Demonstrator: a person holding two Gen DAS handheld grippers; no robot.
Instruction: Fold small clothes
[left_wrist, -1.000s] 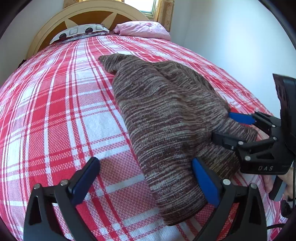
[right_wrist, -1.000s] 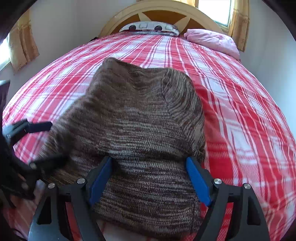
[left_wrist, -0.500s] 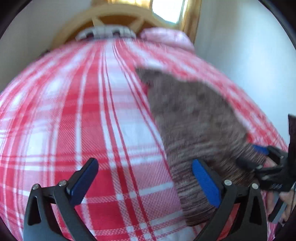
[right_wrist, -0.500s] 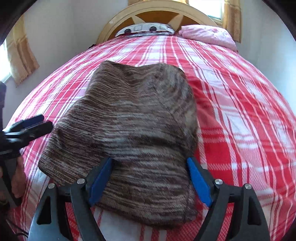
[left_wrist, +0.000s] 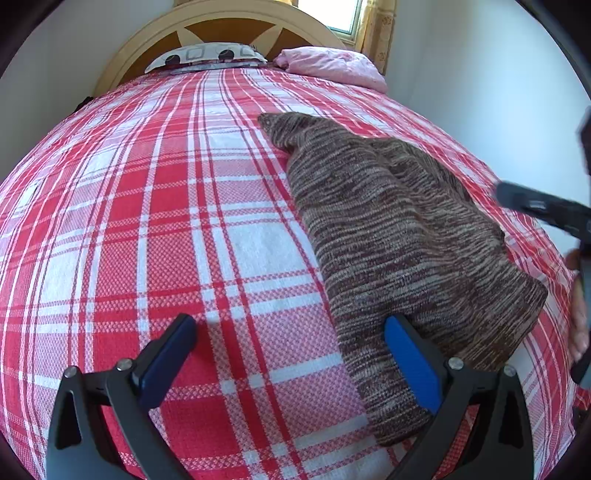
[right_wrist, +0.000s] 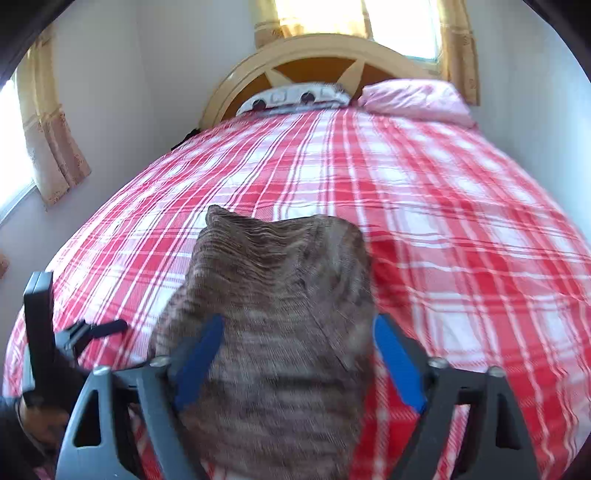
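Note:
A brown striped knit garment (left_wrist: 388, 236) lies folded on the red and white plaid bedspread (left_wrist: 166, 221). My left gripper (left_wrist: 288, 354) is open and empty above the bedspread, its right finger at the garment's near left edge. My right gripper (right_wrist: 299, 354) is open, its jaws wide above the garment (right_wrist: 280, 314), holding nothing. The right gripper also shows blurred at the right edge of the left wrist view (left_wrist: 546, 210). The left gripper shows at the lower left of the right wrist view (right_wrist: 92, 332).
A wooden arched headboard (left_wrist: 221, 22), a patterned pillow (left_wrist: 207, 55) and a pink pillow (left_wrist: 332, 66) stand at the far end of the bed. White walls flank the bed, with curtained windows (right_wrist: 48, 147) on the left and behind the headboard.
Both grippers have pulled back and up from the garment. The left gripper swung left then steadied. The right gripper rose, so the garment now looks smaller and lower in its view.

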